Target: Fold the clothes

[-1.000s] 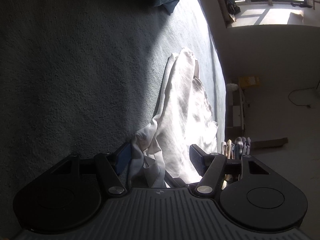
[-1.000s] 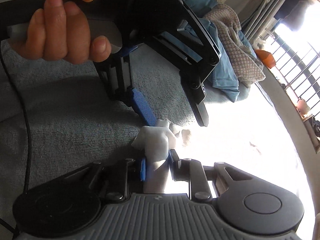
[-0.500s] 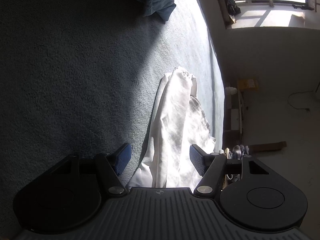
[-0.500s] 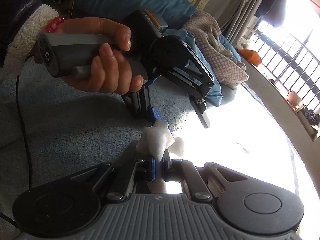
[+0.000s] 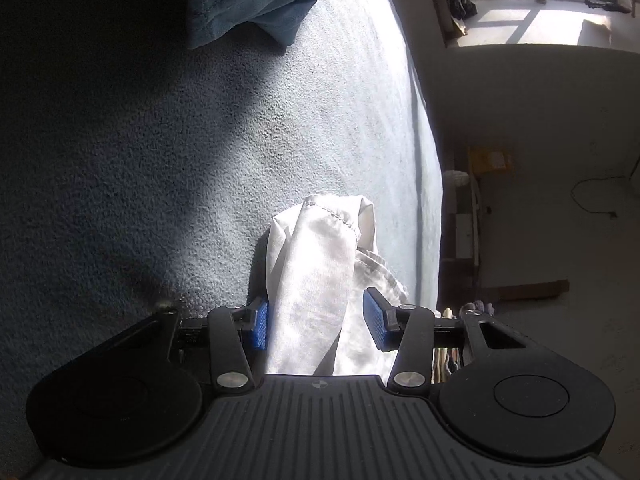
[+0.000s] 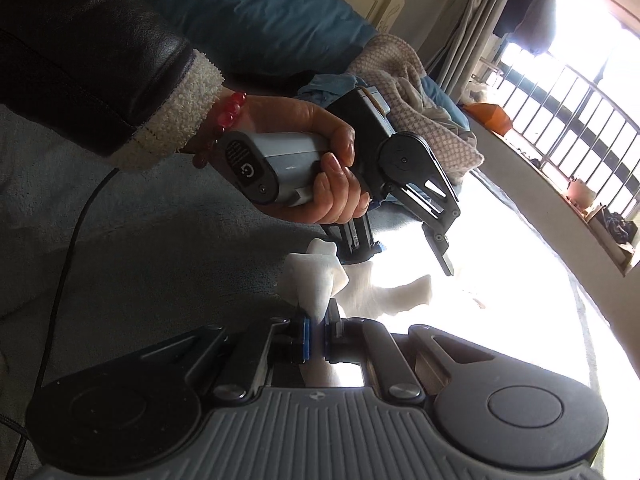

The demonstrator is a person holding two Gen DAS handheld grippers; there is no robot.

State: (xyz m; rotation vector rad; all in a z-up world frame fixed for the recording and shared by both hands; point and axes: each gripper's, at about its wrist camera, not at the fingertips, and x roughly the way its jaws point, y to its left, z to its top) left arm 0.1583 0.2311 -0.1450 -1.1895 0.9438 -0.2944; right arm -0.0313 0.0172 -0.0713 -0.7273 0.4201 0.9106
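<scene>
A white garment (image 5: 316, 264) lies bunched lengthwise on the grey bed cover (image 5: 160, 160), brightly sunlit. My left gripper (image 5: 318, 316) straddles it near its hemmed end. Its jaws are closing with the cloth between them; the left pad touches the fabric and the right pad stands apart. In the right wrist view my right gripper (image 6: 316, 332) is shut on a bunched corner of the white garment (image 6: 316, 280). Just beyond it, a person's hand (image 6: 320, 184) holds the left gripper (image 6: 400, 256) pointing down over the cloth.
A teal garment (image 5: 248, 4) lies at the far end of the cover. The bed's edge (image 5: 424, 140) drops to the floor on the right. A checked cloth (image 6: 404, 92) and blue bedding (image 6: 260, 12) pile near the barred window (image 6: 560, 92). A cable (image 6: 68, 248) trails left.
The left gripper slid along the white garment toward its hemmed end and its jaws narrowed. The right gripper's jaws tightened on the bunched corner and rose slightly.
</scene>
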